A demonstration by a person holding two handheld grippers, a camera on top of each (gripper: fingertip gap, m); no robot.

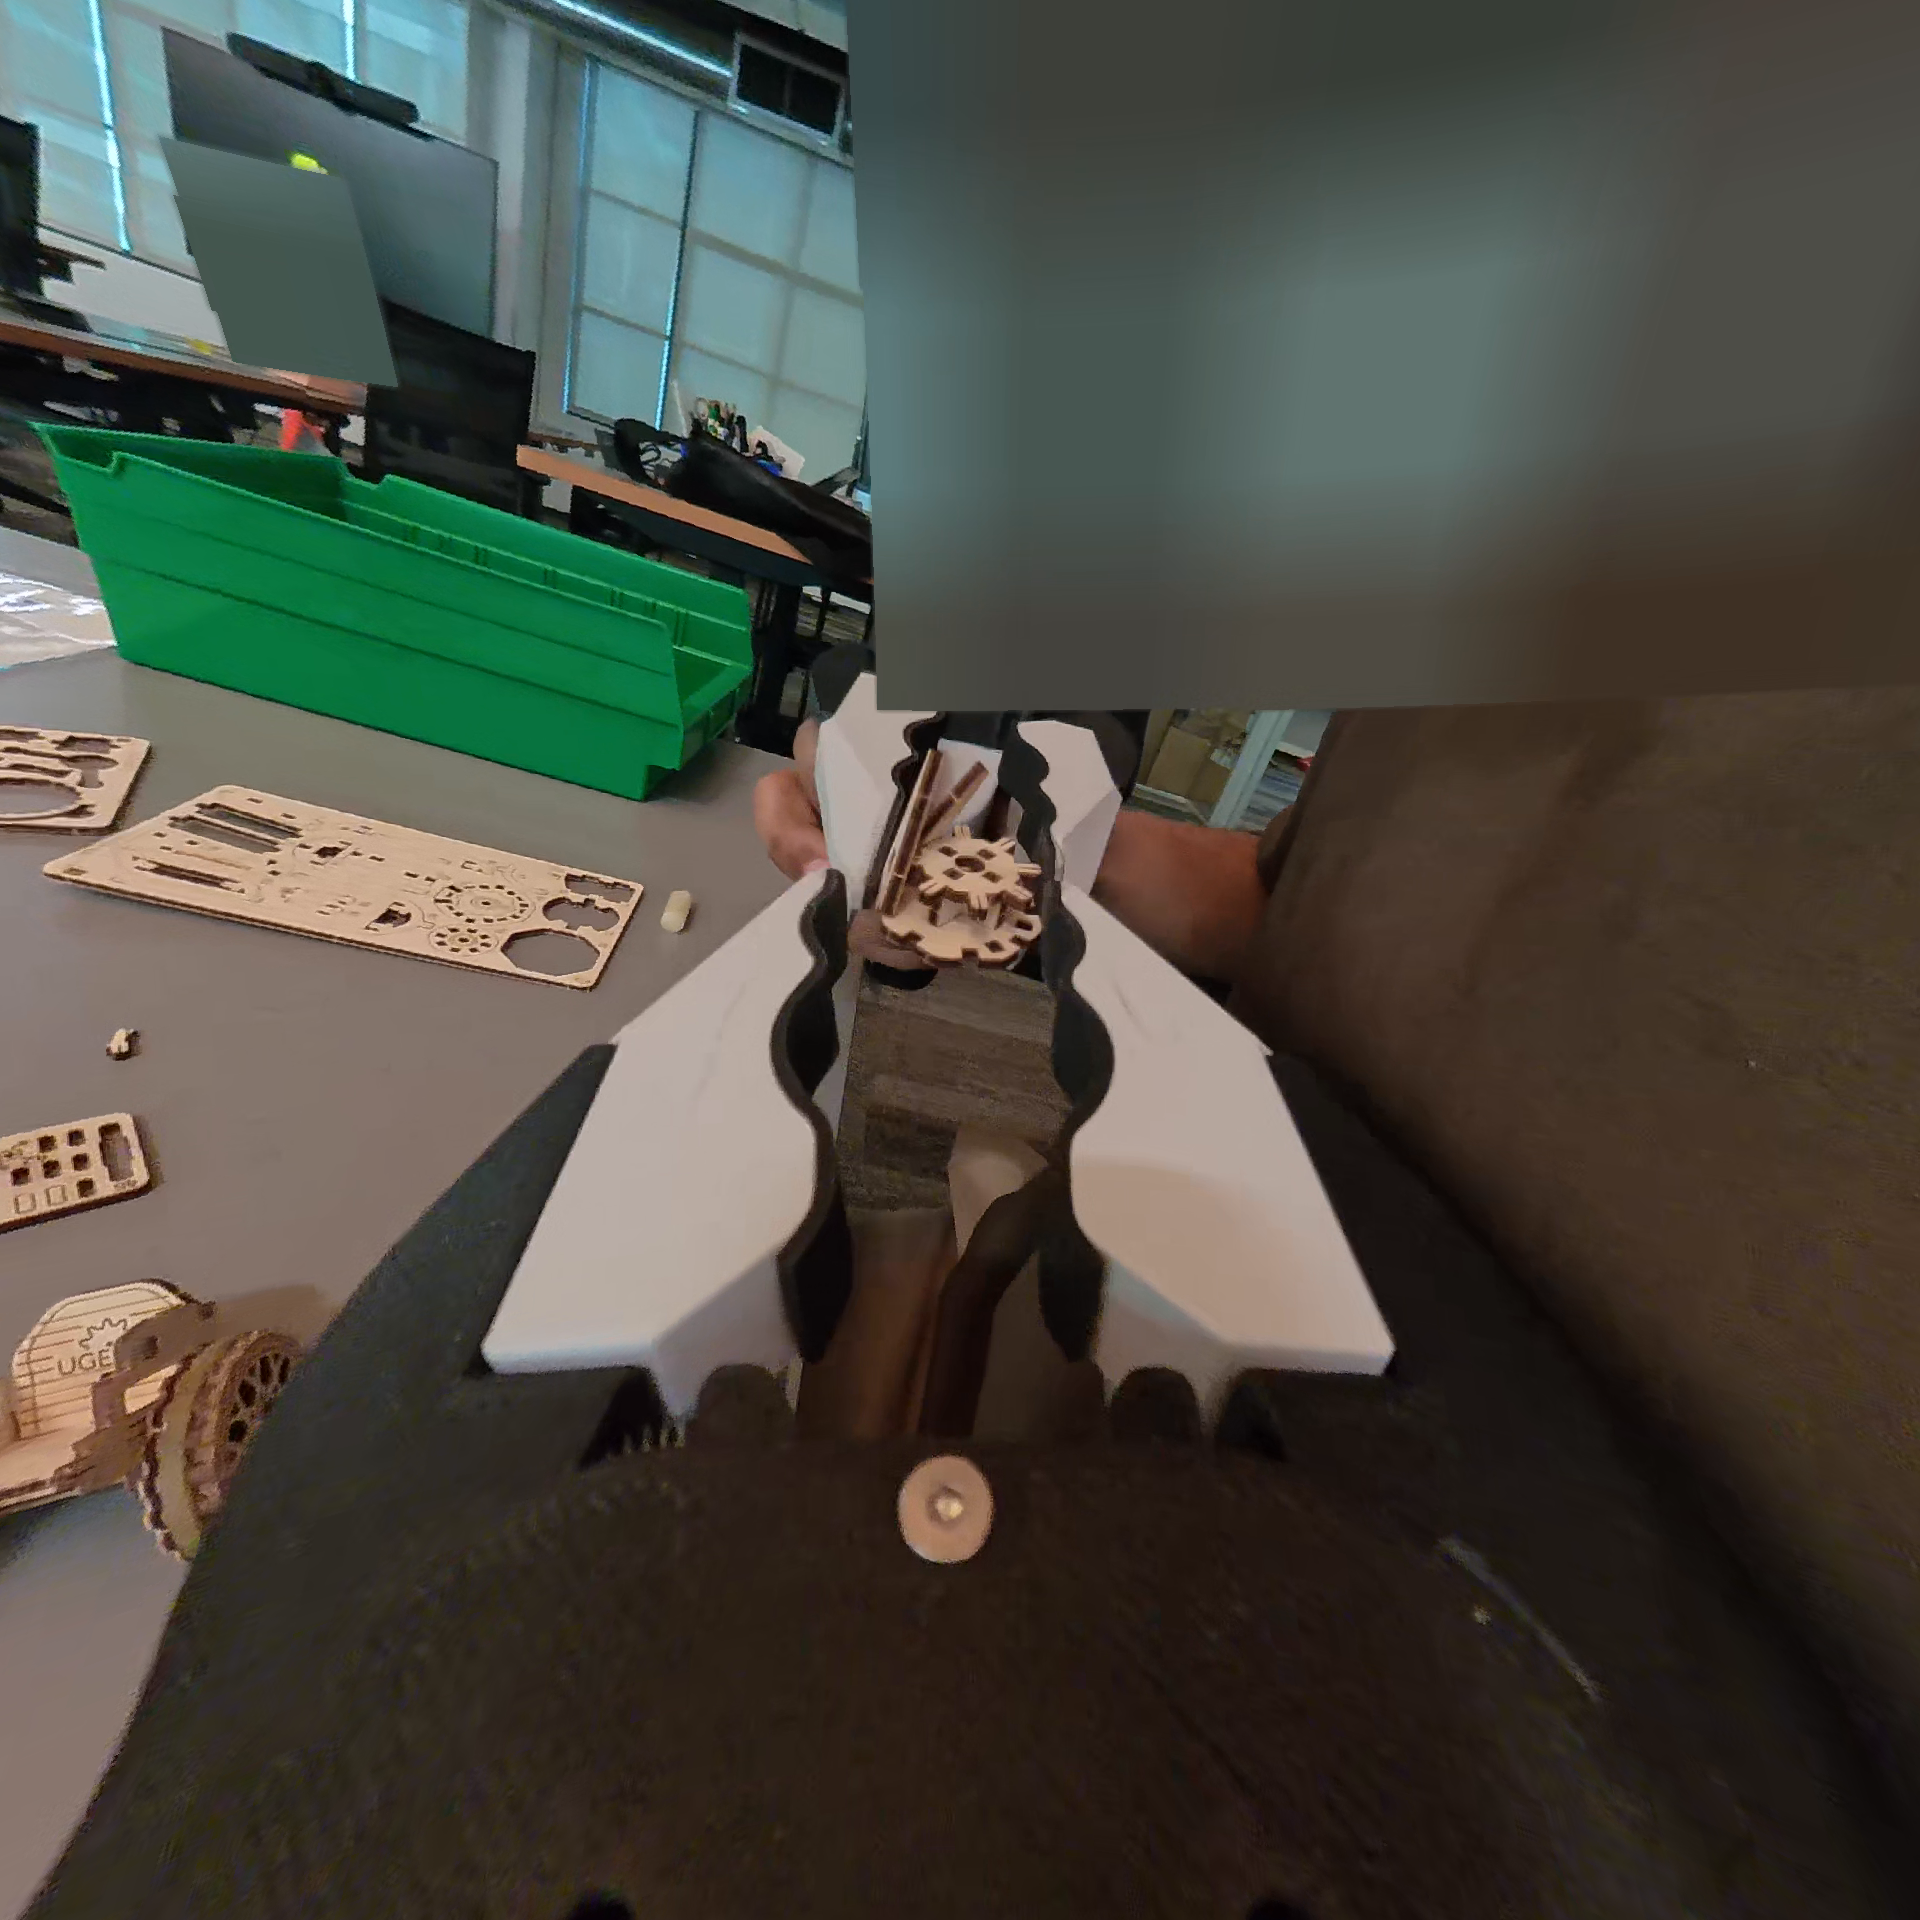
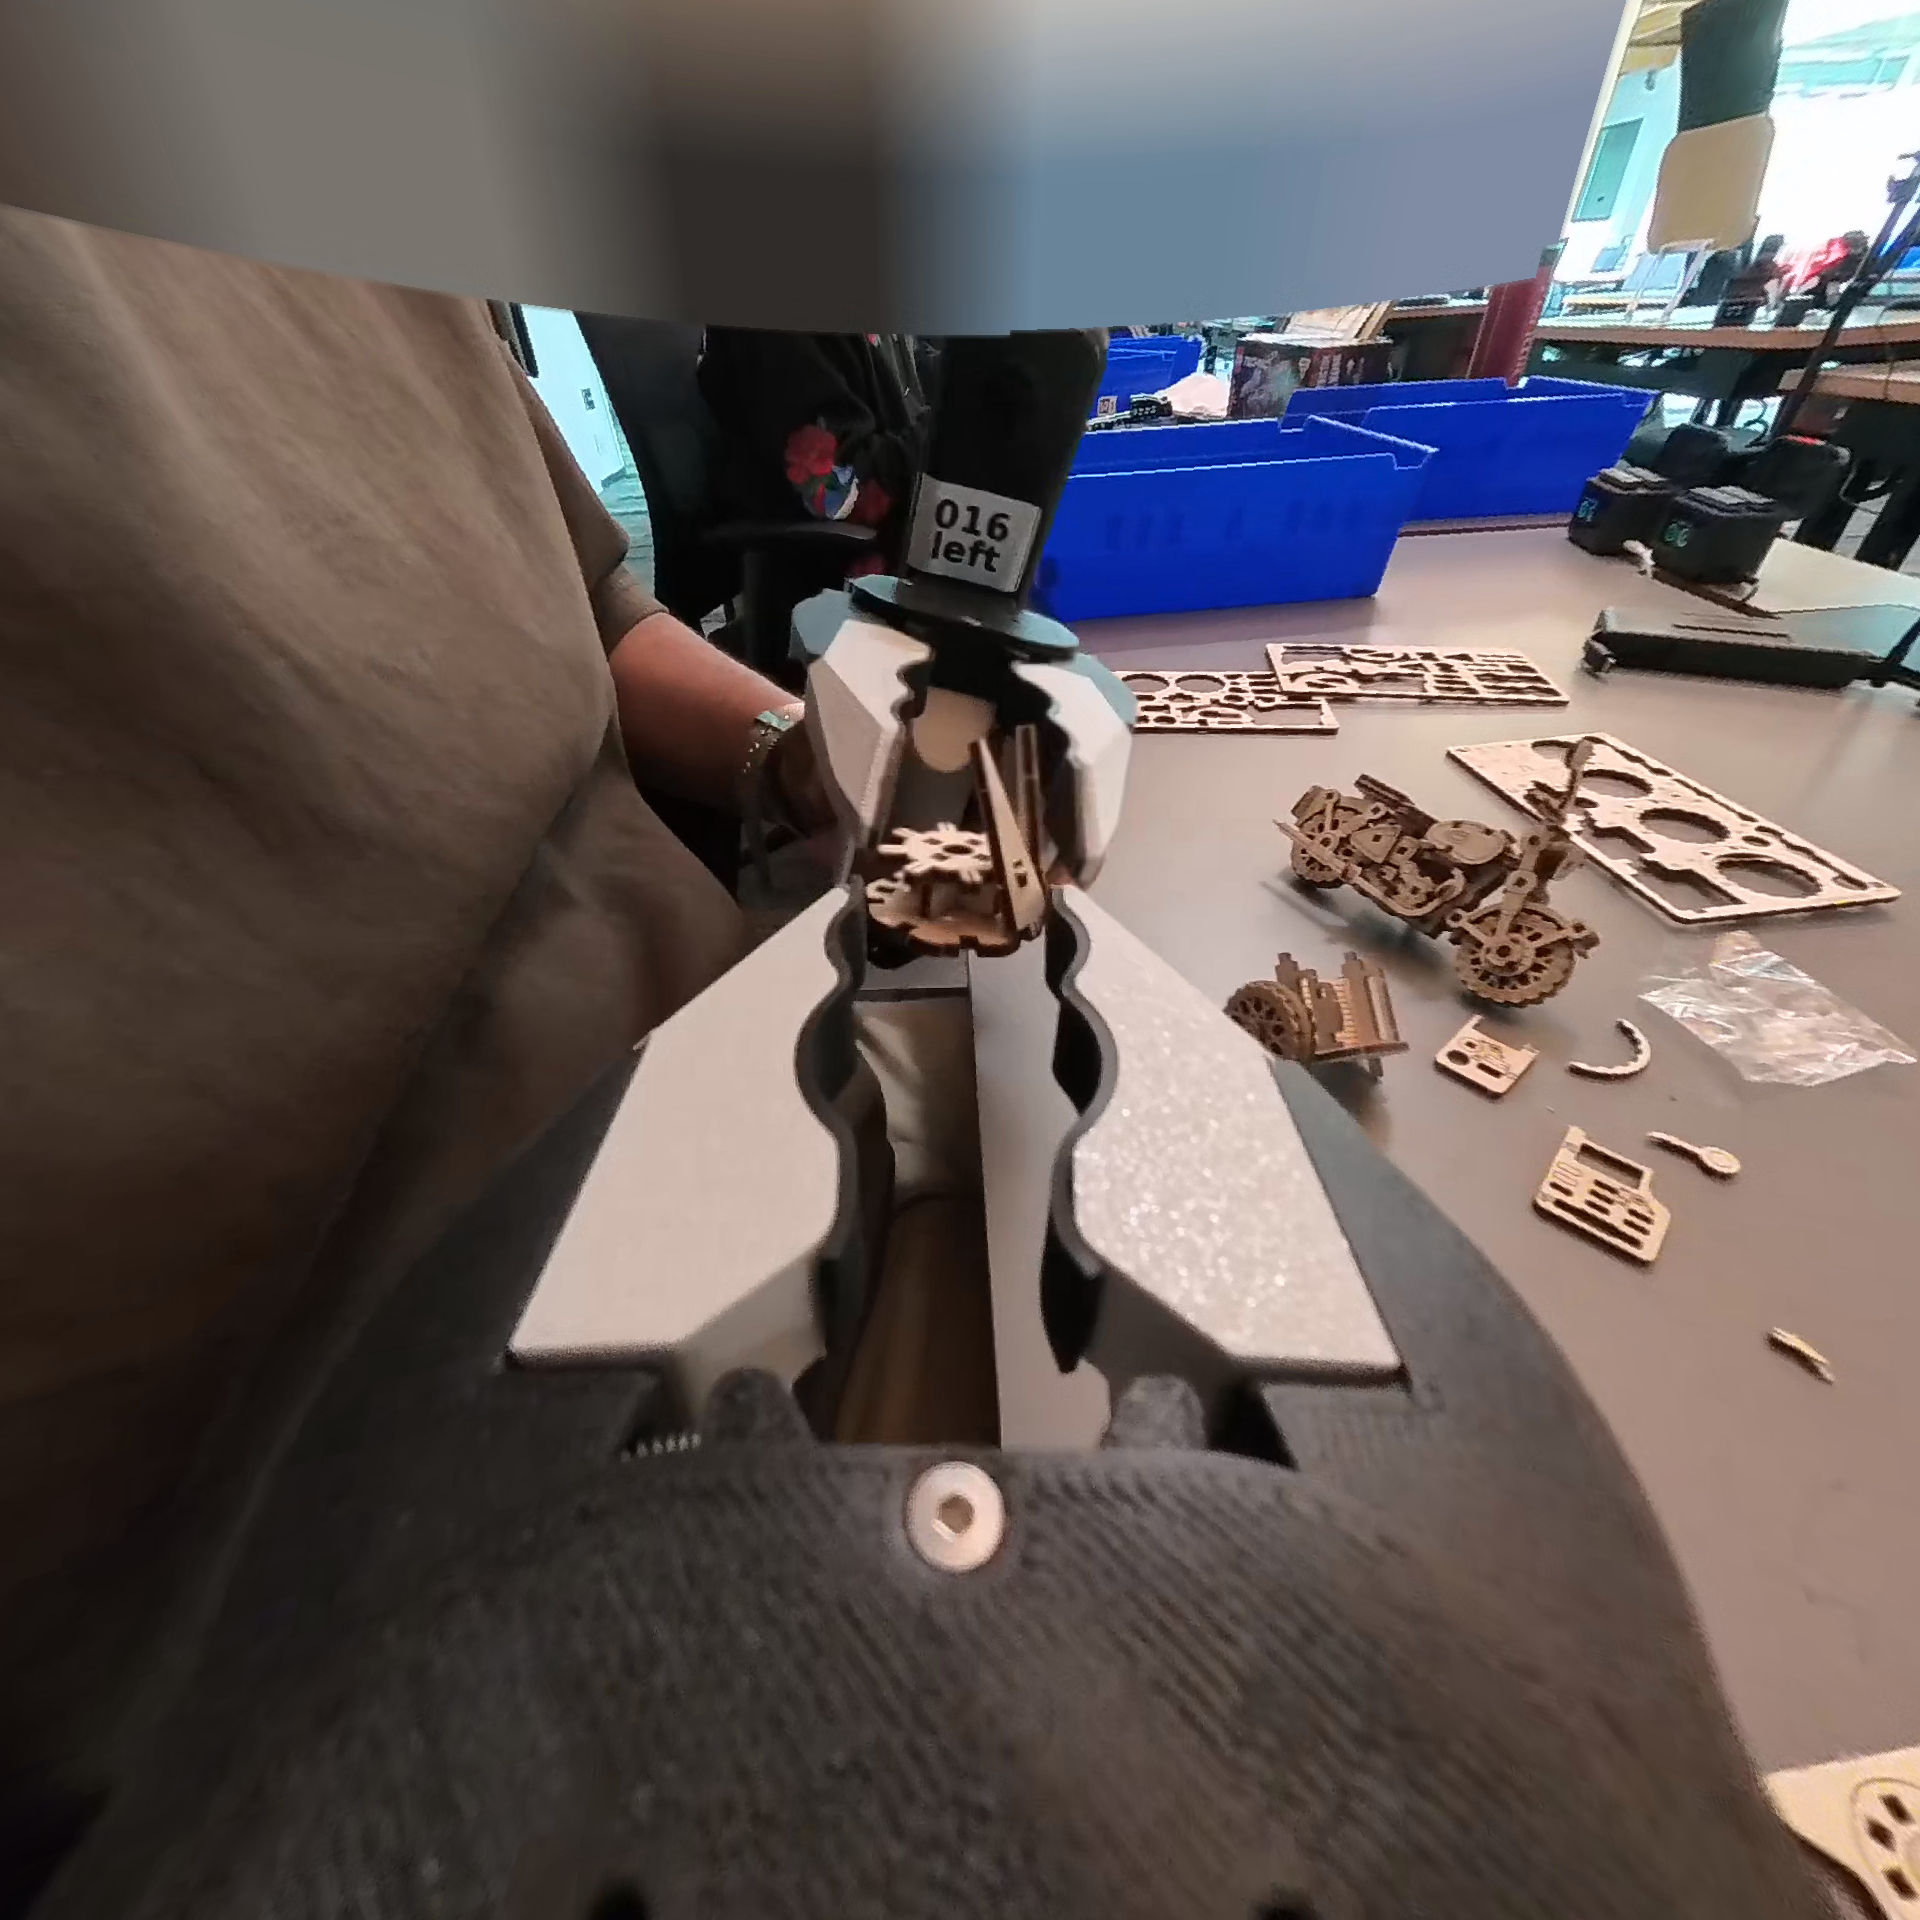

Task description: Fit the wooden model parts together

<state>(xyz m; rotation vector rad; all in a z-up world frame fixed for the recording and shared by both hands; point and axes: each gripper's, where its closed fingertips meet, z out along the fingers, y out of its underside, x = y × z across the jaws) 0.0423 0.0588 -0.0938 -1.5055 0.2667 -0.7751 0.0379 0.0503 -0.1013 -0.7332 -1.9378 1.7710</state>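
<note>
Left gripper [image 1: 951,935] jaws narrow on gear cluster [image 1: 961,899], right gripper [image 2: 956,935] jaws narrow, meeting it tip-to-tip with strut [image 2: 1013,831] between; light, brittle plywood, hold flat faces.

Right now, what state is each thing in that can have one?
left gripper: jaws shut on the gear sub-assembly, held in the air.
right gripper: jaws shut on the gear sub-assembly from the opposite side.
motorcycle model: upright on the table, ungripped.
parts sheet: lying flat, several parts punched out.
green bin: open-topped, contents hidden.
</note>
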